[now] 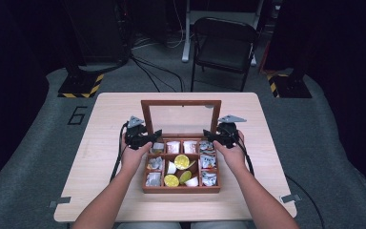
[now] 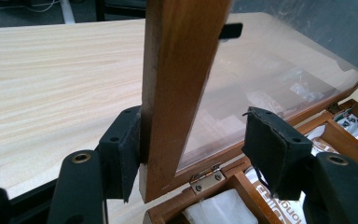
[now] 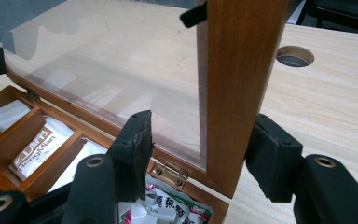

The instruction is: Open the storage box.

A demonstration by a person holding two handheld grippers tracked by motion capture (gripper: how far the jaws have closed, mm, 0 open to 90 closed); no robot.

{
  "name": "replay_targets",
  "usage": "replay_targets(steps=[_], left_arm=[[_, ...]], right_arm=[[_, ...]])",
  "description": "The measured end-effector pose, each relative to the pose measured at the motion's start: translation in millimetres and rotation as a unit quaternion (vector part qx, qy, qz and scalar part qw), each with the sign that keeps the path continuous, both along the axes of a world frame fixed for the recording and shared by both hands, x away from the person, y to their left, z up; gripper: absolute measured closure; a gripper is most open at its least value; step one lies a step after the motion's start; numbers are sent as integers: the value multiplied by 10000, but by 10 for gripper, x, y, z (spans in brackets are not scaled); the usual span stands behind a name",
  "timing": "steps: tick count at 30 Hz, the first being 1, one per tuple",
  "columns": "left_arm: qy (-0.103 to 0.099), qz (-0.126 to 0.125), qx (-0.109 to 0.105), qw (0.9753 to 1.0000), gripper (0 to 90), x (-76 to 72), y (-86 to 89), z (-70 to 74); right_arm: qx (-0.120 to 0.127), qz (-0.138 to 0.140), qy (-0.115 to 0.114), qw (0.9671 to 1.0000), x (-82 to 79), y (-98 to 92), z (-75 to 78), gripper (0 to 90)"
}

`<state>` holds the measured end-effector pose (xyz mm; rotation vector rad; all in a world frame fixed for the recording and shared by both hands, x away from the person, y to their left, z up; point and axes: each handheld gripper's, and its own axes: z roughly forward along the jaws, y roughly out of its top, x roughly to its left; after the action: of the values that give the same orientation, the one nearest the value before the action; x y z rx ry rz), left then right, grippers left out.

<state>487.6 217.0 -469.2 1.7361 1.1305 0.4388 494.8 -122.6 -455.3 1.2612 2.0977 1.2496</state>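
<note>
Here, upright glass lid (image 1: pixel 181 119) betw. both tongs, packets (image 1: pixel 208 161) below.

Recording studio – black curtains (image 1: pixel 9 57), floor cables (image 1: pixel 157 71)

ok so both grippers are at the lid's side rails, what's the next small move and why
Probably close both grippers onto the lid before swinging it. The lid stands upright on its hinges, and each side rail sits between open fingers: the left gripper touches with one pad only, and the right gripper shows gaps.
</note>
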Motion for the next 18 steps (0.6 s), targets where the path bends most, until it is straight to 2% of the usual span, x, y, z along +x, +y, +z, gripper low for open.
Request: replay_targets(steps=[3,8,12,18], left_arm=[[45,58,-28,10000,386,9,-20,-16],[4,125,97,9999,386,29,-51,-22],[17,190,94,9998,391,42,-61,-28],[21,227,108,9997,392,69,-66,-41]], right_arm=[[-23,-16,-21,10000,14,-10,-5,453],[-166,-87,-127,9997,22,23,-17,459],[-95,-142,-68,9998,41,30,-23,461],[-131,-165,-84,9997,67,34,-28,464]])
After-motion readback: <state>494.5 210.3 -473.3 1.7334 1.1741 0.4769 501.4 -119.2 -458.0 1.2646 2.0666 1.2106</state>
